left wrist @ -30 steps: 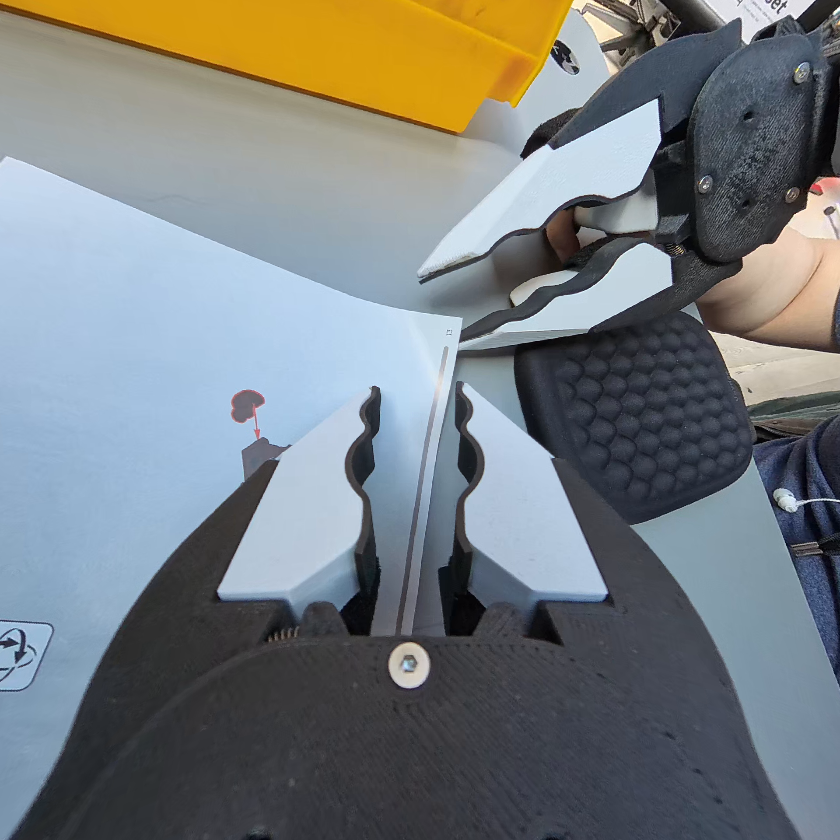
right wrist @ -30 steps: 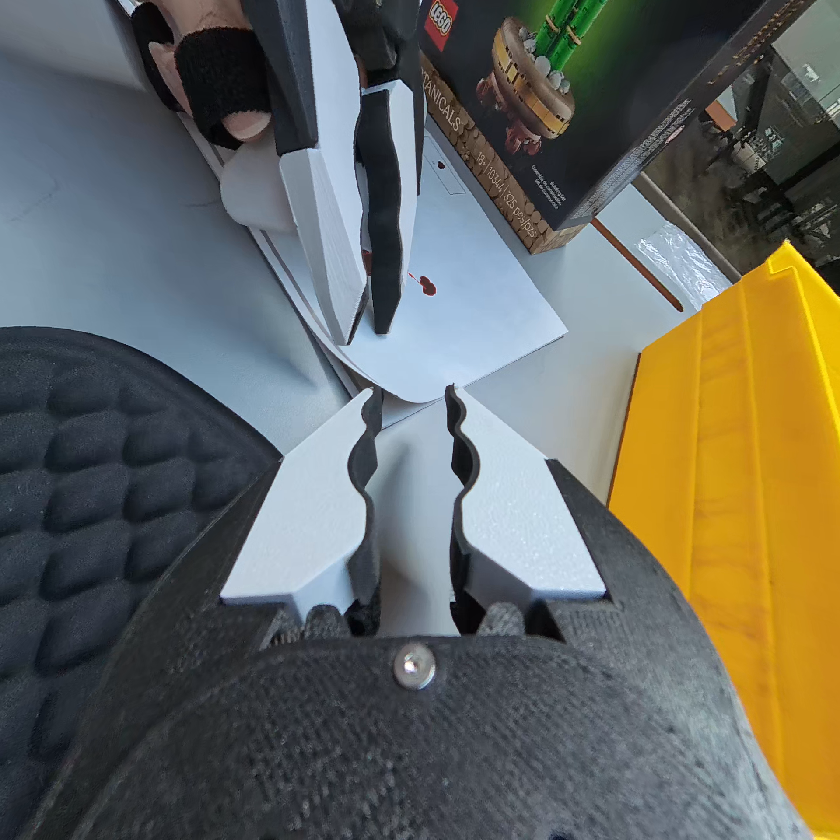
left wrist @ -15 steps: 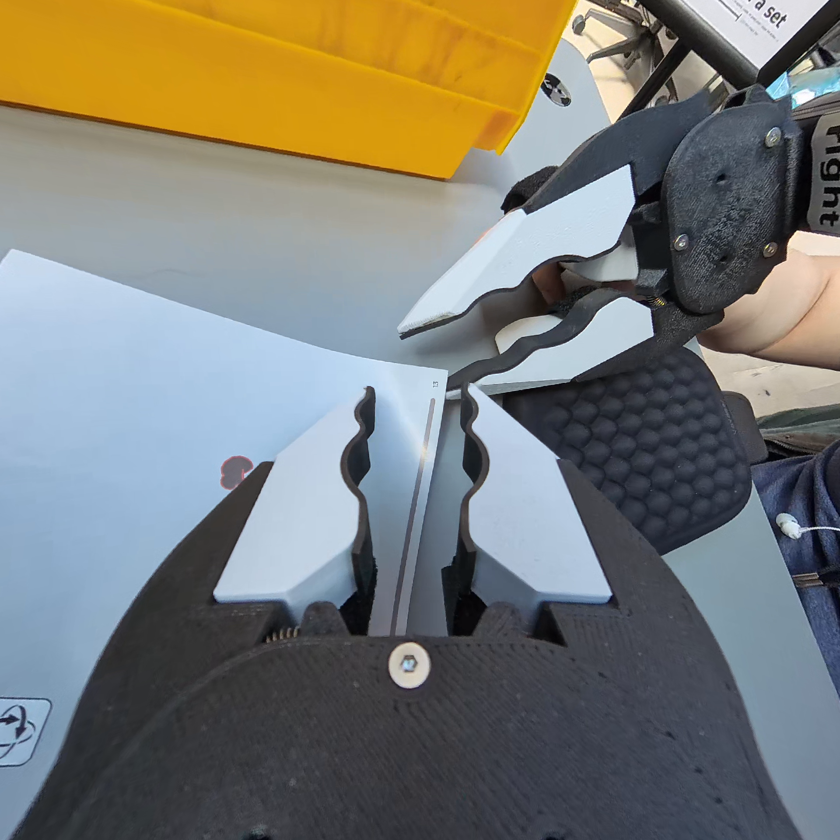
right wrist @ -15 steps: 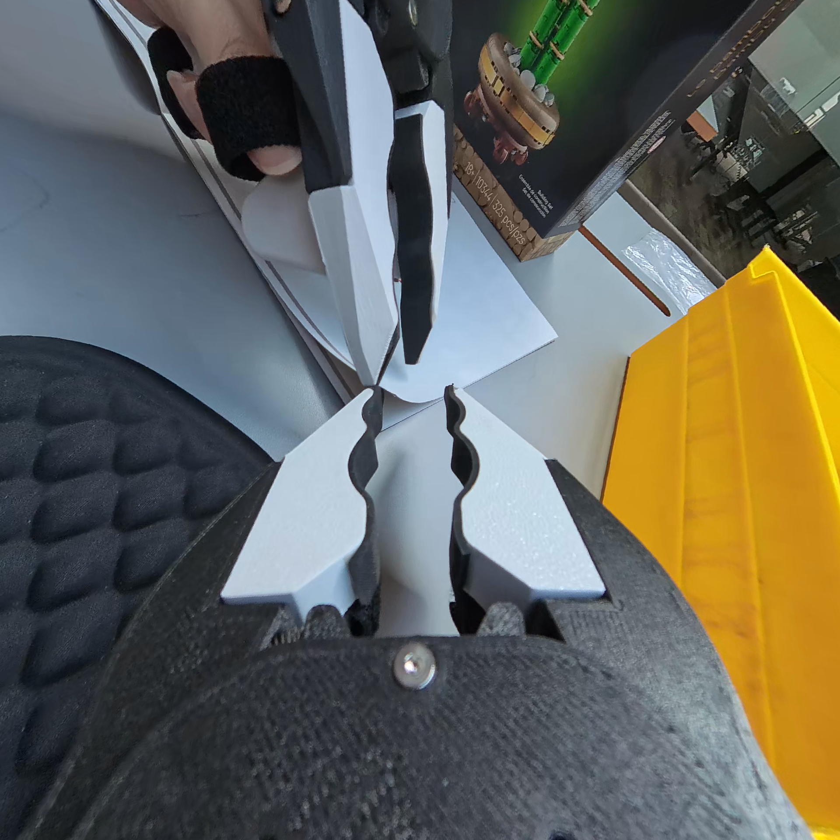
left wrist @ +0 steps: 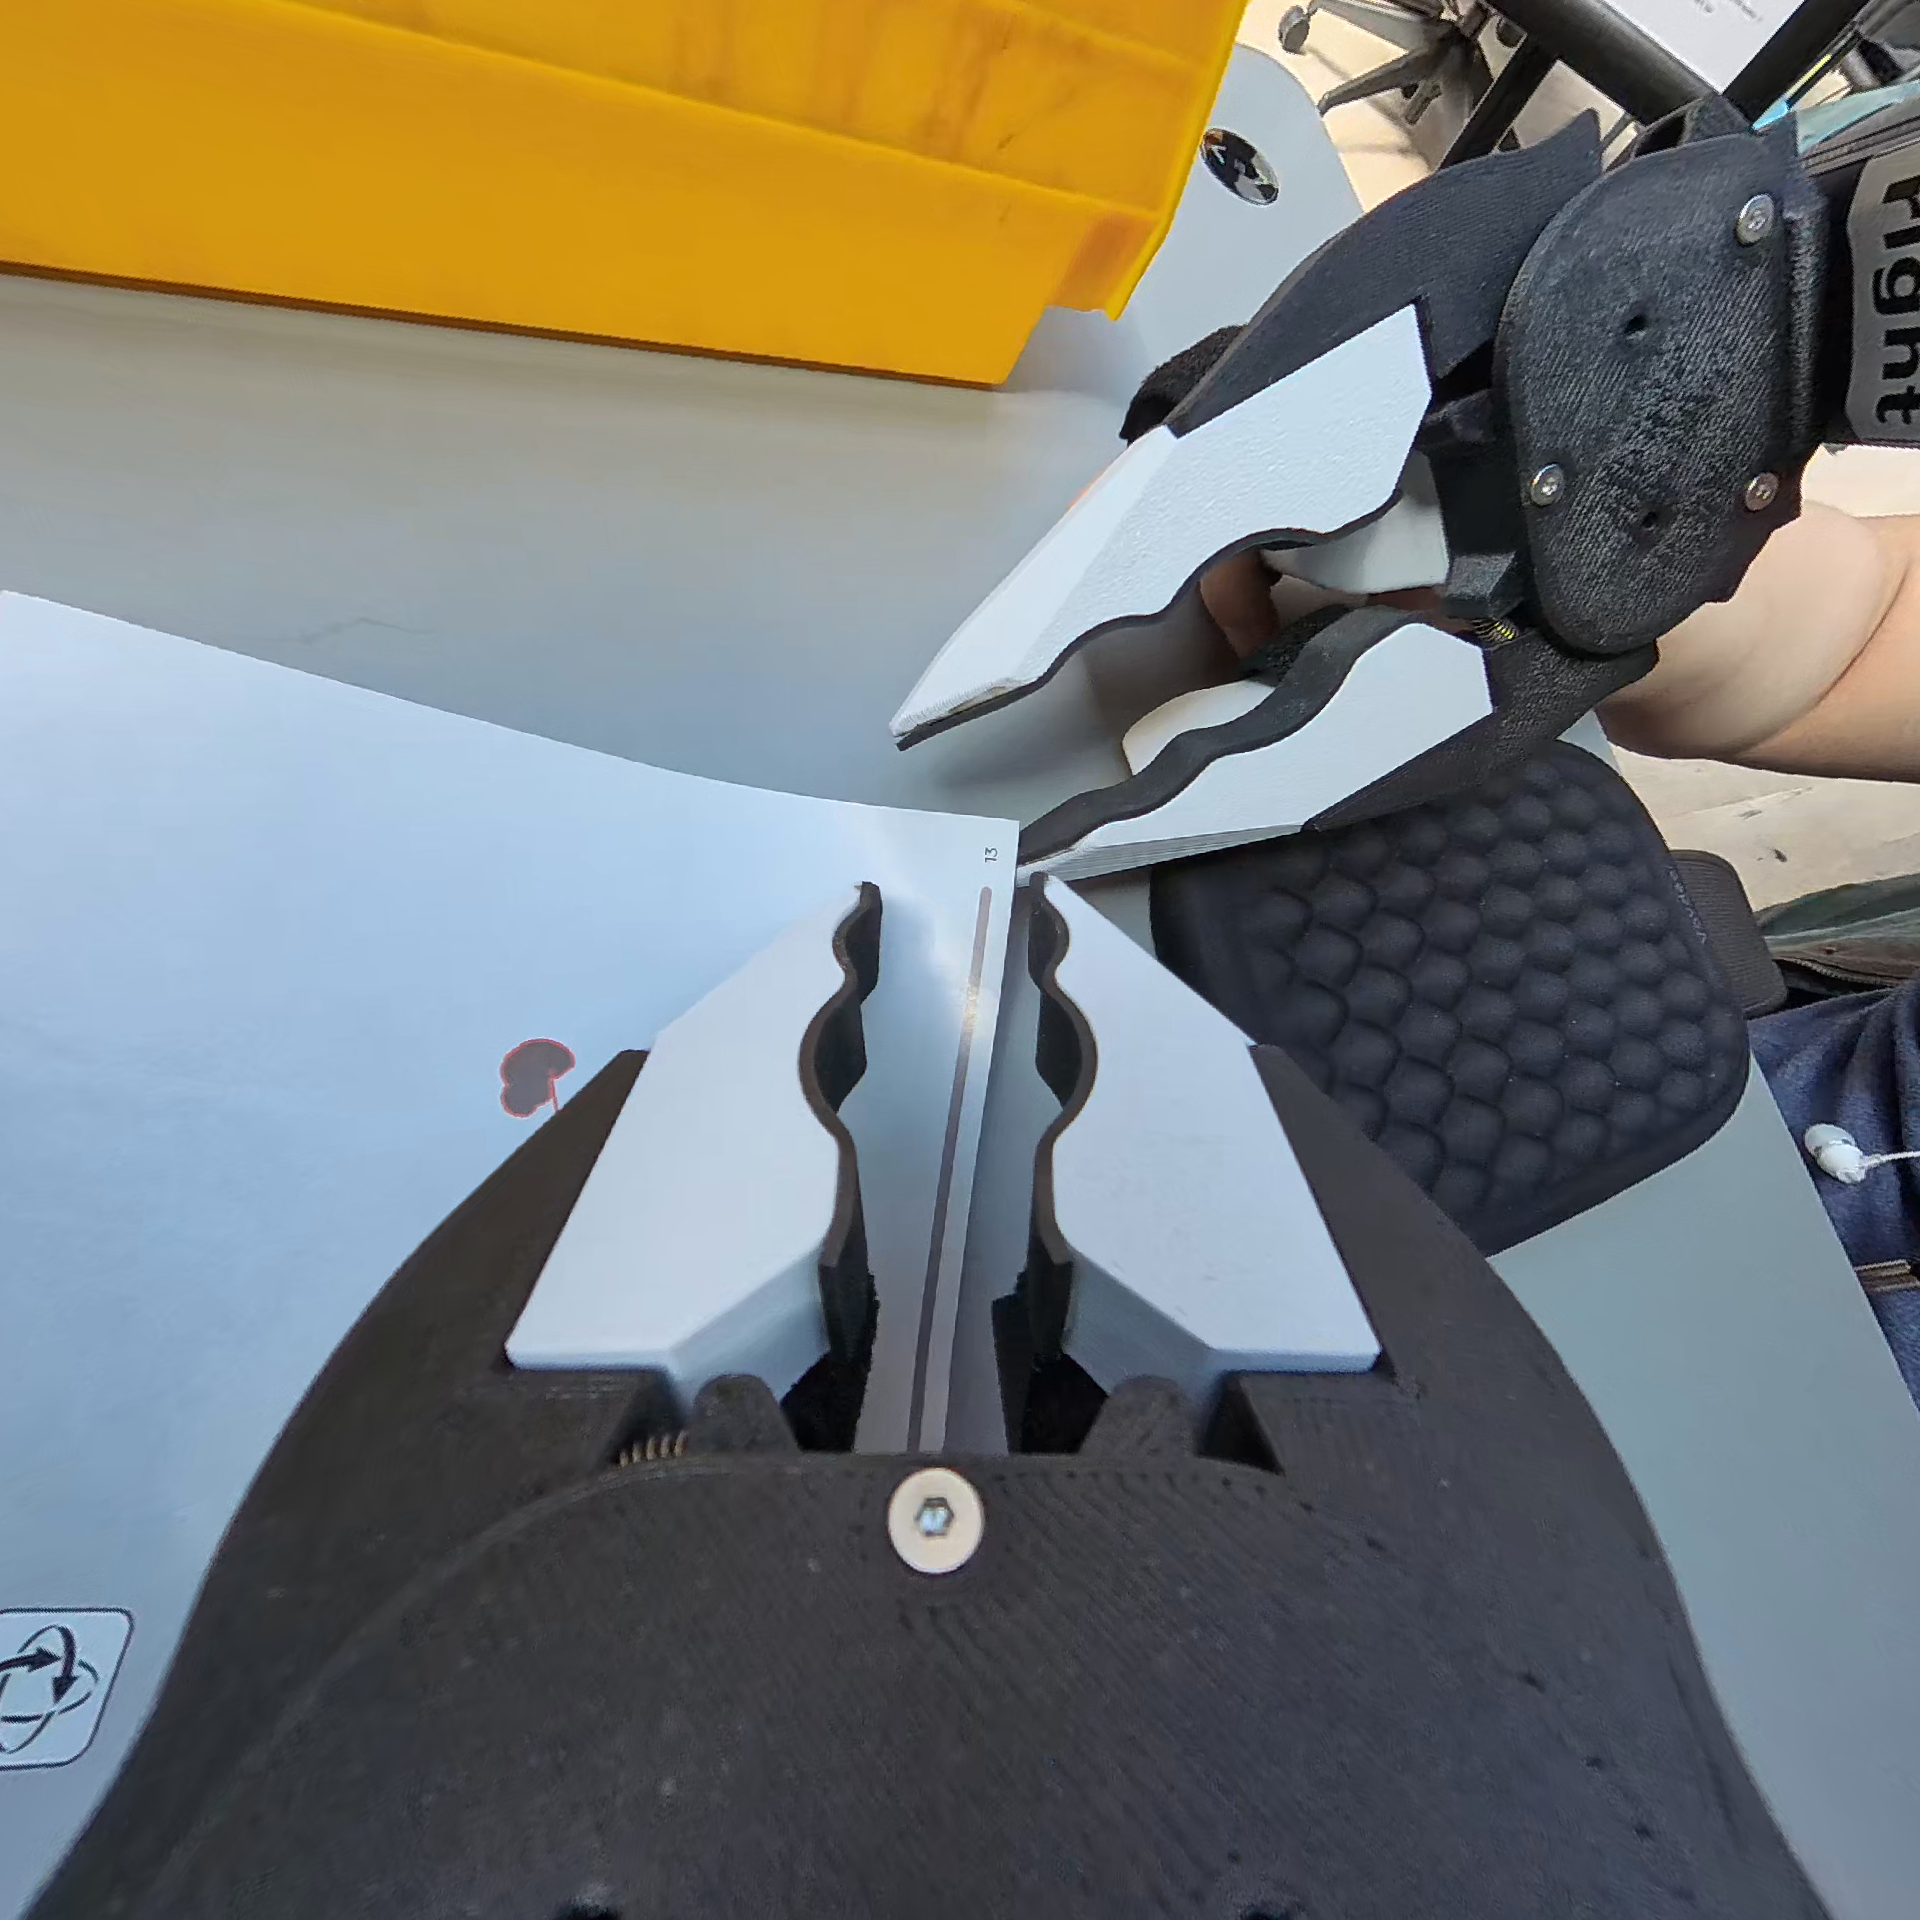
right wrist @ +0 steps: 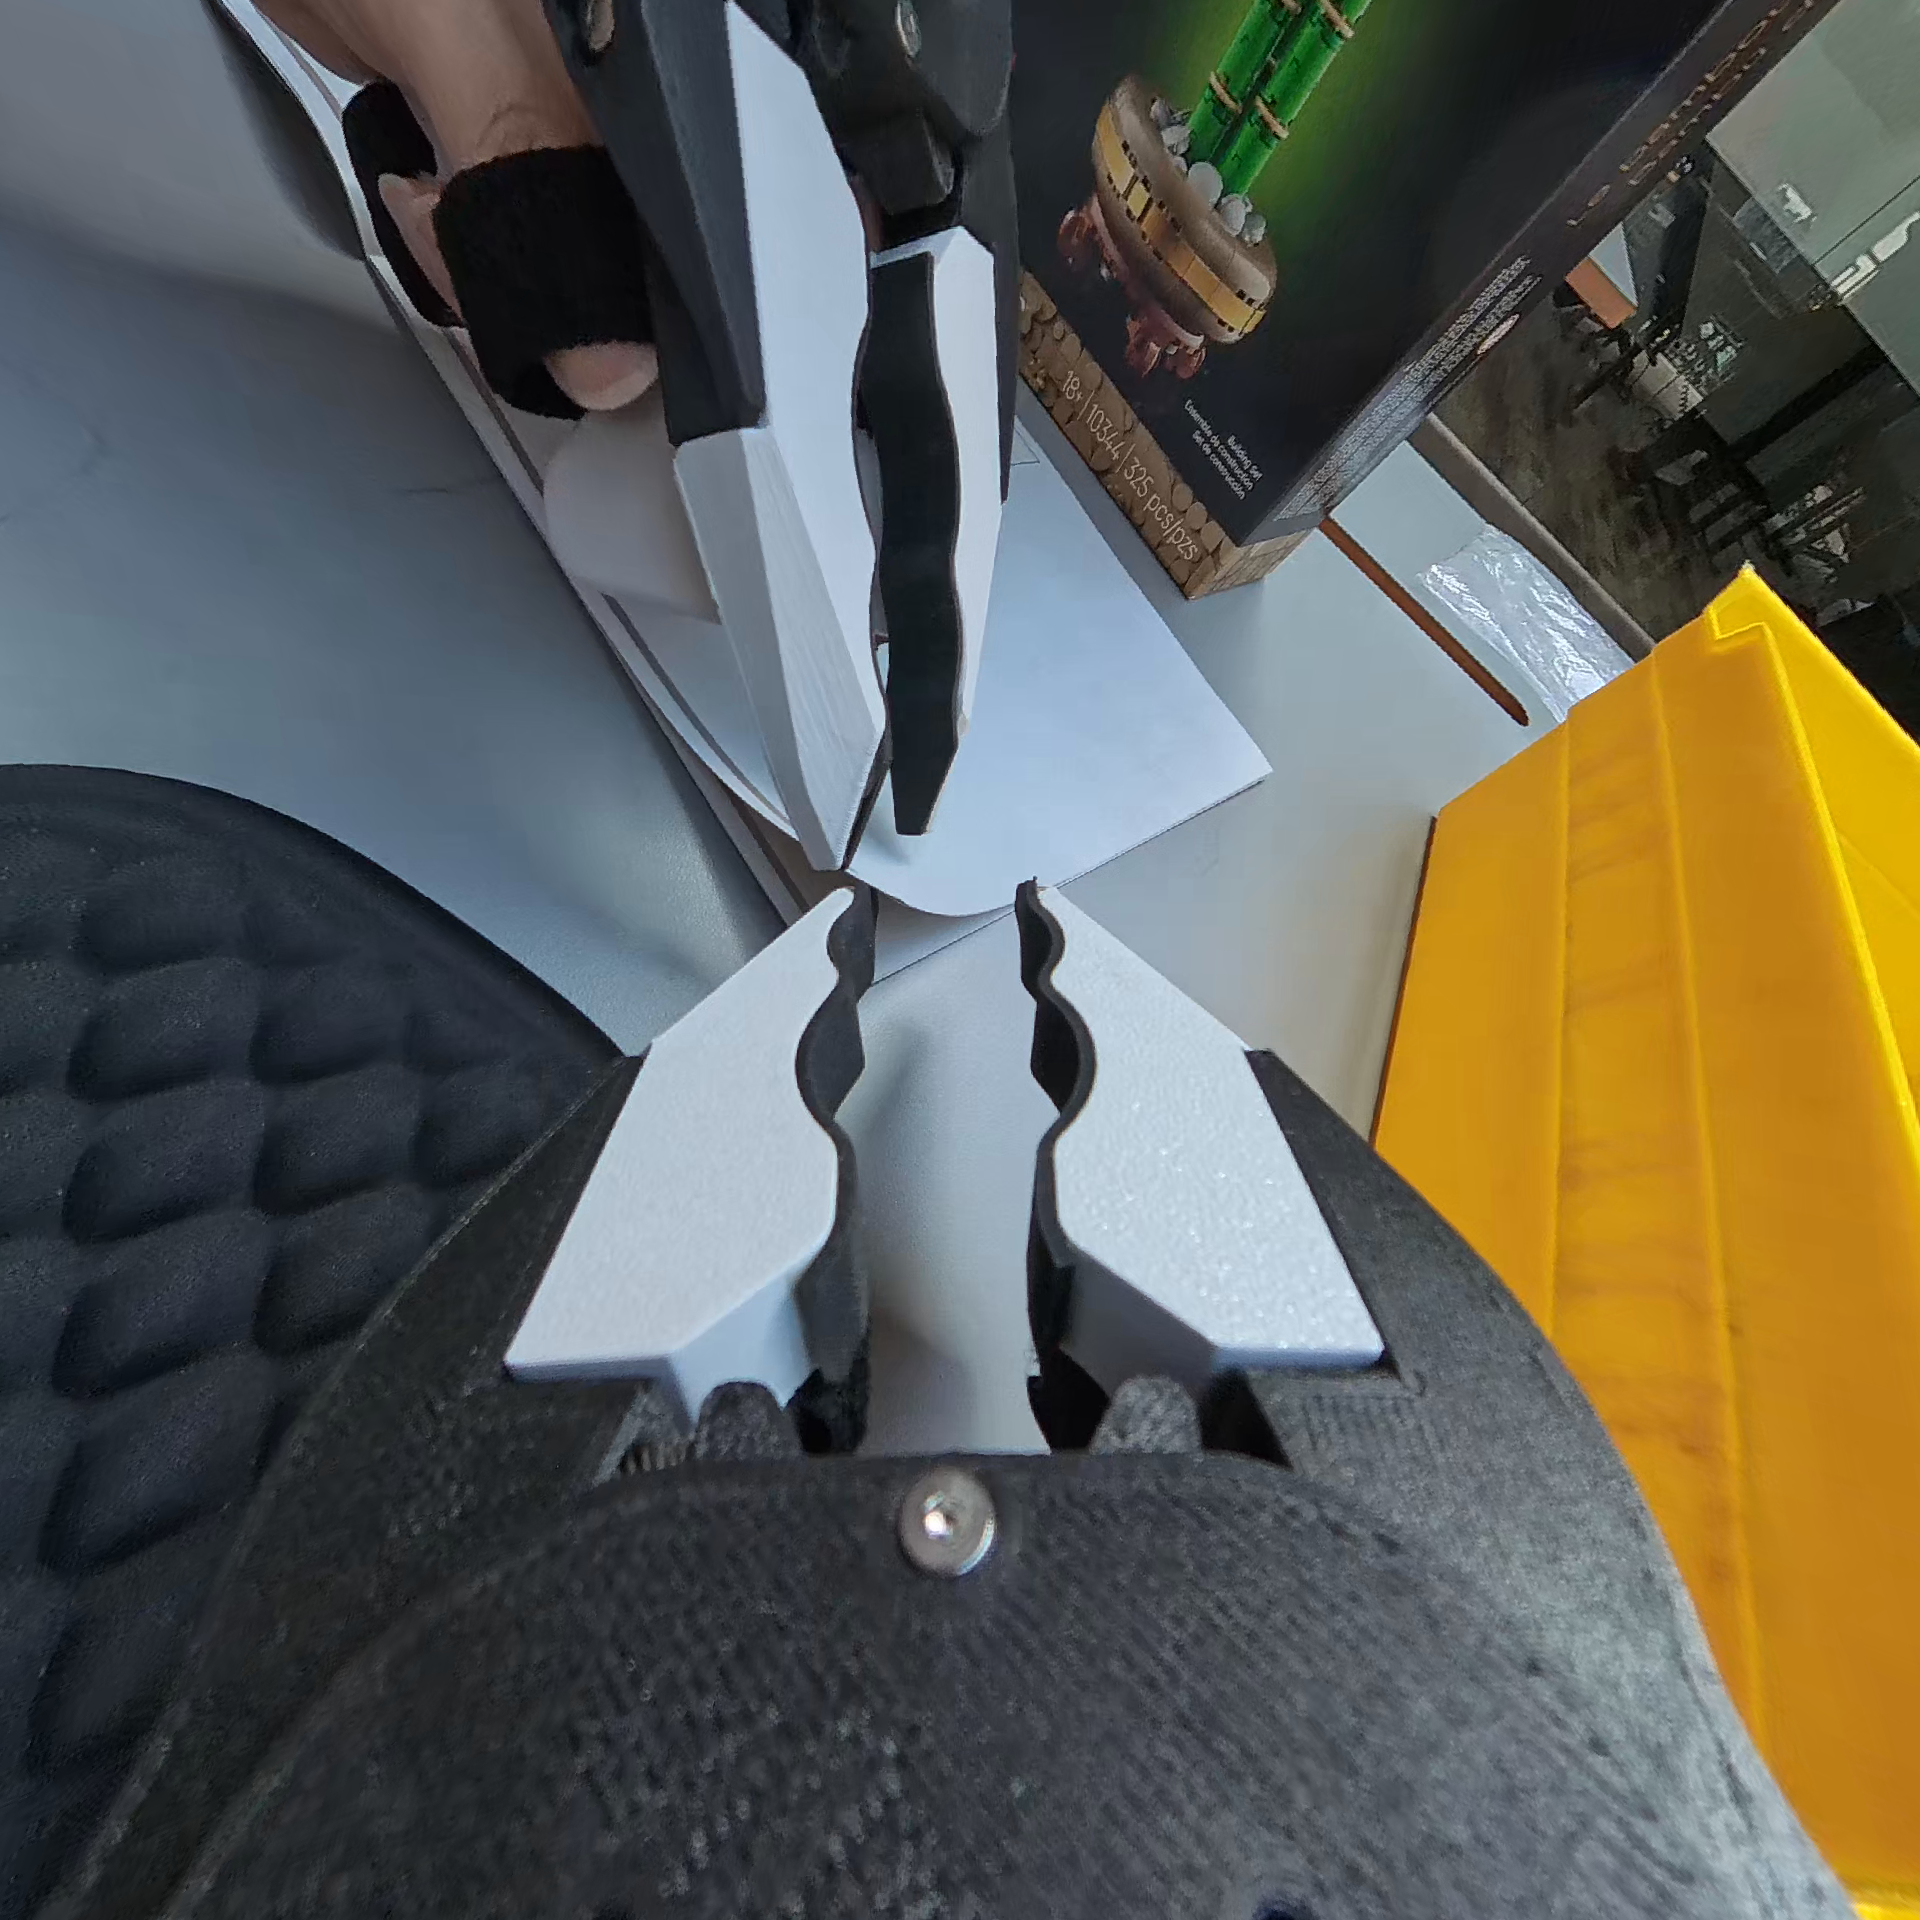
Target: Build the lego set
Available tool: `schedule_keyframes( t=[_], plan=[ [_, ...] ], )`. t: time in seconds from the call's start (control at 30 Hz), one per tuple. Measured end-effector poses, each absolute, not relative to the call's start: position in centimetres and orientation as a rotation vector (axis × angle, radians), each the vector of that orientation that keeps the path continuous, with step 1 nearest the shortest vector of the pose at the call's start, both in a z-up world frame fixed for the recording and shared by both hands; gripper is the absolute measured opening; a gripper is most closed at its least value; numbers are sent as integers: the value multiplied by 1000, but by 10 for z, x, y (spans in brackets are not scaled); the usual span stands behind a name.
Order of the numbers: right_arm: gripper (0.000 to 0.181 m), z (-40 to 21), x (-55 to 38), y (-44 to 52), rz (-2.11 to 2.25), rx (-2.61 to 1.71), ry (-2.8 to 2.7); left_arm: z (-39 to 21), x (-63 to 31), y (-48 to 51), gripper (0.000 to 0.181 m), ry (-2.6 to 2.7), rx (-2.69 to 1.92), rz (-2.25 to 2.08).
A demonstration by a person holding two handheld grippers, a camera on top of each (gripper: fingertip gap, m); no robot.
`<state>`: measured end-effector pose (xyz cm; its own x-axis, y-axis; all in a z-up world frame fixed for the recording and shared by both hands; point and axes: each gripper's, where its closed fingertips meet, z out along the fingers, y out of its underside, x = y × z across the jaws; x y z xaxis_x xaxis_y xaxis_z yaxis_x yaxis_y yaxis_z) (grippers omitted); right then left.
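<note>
The lego instruction booklet (left wrist: 312, 883) lies open on the grey table, its top page bowed upward. It also shows in the right wrist view (right wrist: 1091, 727). My left gripper (left wrist: 945, 894) is open and empty, its fingers on either side of the page's striped right edge near the corner. My right gripper (right wrist: 940, 899) is open and empty, its tips just short of the curled page corner. In the left wrist view the right gripper (left wrist: 961, 784) comes in from the right, lower finger at the booklet's corner. The left gripper (right wrist: 878, 826) points down at the page. No bricks are visible.
A yellow bin (left wrist: 623, 156) stands at the back, also seen on the right in the right wrist view (right wrist: 1662, 1039). A black padded cushion (left wrist: 1455, 987) lies by the booklet's corner. The dark lego box (right wrist: 1351, 260) stands behind the booklet. A clear plastic bag (right wrist: 1507, 592) lies beside it. Only a small space, under 4 cm, lies between the two pairs of fingers.
The two grippers have drawn closer together at the page corner. The left gripper has slid toward the page's corner, and the red drawing is now partly under it. Both stay open.
</note>
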<state>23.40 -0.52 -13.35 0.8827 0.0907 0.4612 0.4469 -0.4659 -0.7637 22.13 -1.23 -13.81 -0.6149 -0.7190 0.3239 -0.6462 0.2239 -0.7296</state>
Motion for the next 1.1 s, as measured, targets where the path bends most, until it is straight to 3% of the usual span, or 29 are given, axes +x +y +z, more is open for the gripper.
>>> schedule_keyframes(
  t=[0.63,0.8,1.1],
  plan=[
    [28,-134,233,-5,-440,-2030,-402,-140,221,-9,18,2367,-1385,-1432],
    [28,-135,232,-5,-441,-2033,-408,-139,220,-10,0,2364,-1381,-1438],
    [31,-122,239,-9,-322,-2004,-222,-123,216,-7,0,2239,-1367,-1438]
  ],
)
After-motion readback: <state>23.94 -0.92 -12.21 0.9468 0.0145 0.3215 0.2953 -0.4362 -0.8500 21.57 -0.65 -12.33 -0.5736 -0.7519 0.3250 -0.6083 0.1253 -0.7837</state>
